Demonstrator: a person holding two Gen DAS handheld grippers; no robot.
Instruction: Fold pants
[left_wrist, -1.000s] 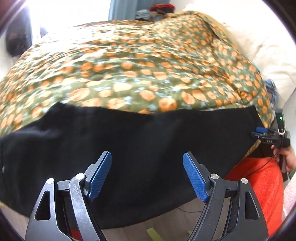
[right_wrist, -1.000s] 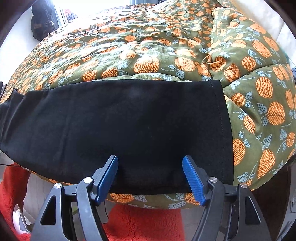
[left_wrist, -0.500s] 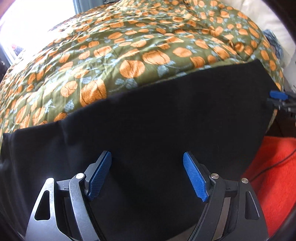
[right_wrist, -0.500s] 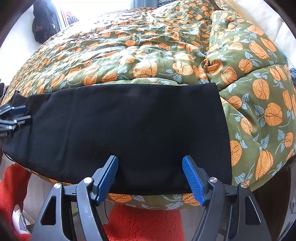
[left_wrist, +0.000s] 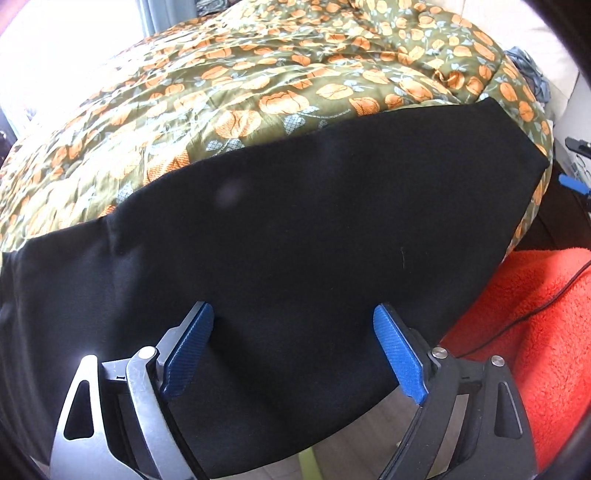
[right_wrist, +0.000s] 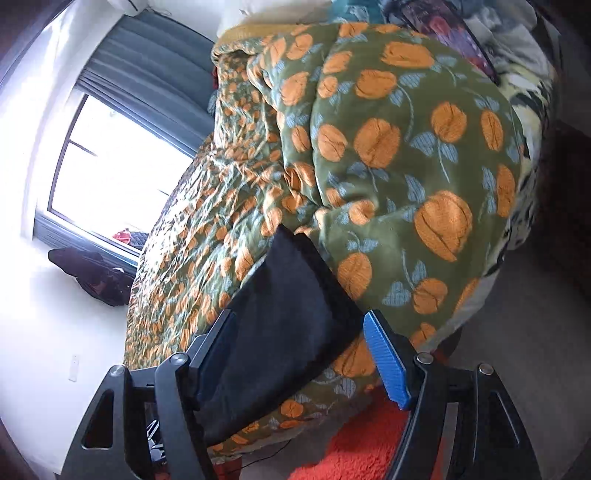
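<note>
Two grippers hover at the quilt's (left_wrist: 258, 85) near edge, where black pants (left_wrist: 295, 236) lie flat along it; left gripper (left_wrist: 293, 350) jaws wide, holding nothing; right gripper (right_wrist: 299, 358) likewise spread above the pants' end, over an orange rug (right_wrist: 362, 454).

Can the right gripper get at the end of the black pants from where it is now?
Probably yes: the right gripper is open, the black pants lie on the quilt just ahead, and nothing is in between.

Left tongs (left_wrist: 293, 347) spread wide over black pants (left_wrist: 295, 229) on quilt (left_wrist: 221, 92)
</note>
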